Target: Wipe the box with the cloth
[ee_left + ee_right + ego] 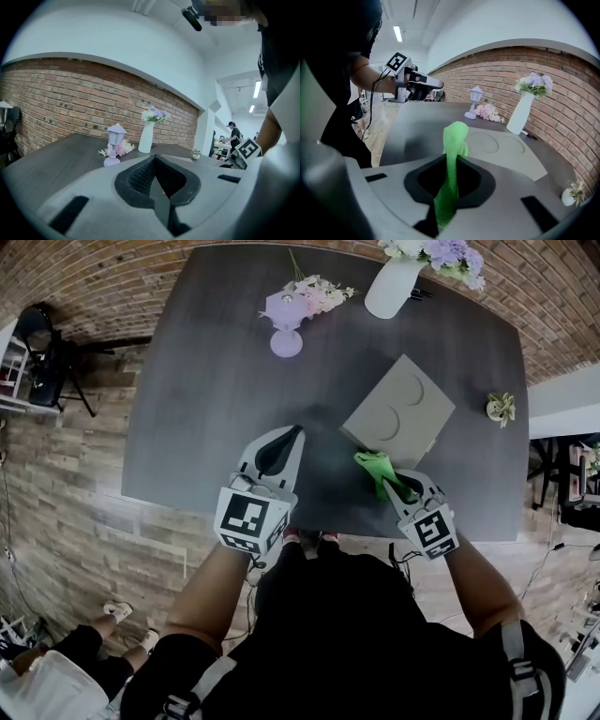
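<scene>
Clamping the cloth (454, 136) in my right gripper (392, 482): bright green, bunched, standing up past the tips, at the near corner of the flat grey box (398, 404) on the dark table (216, 381). My left gripper (157, 164) has its jaws together, empty.

Soft, even indoor light fills all three views; ceiling strip lights (397, 33) burn out white in the right gripper view. The dark counter (206, 381) shows a dull sheen and faint shadows, probably cast from overhead. Fisheye distortion bows the brick wall (70, 103) and blackens corners. The green cloth (451, 157) close to the lens looks blurred.
</scene>
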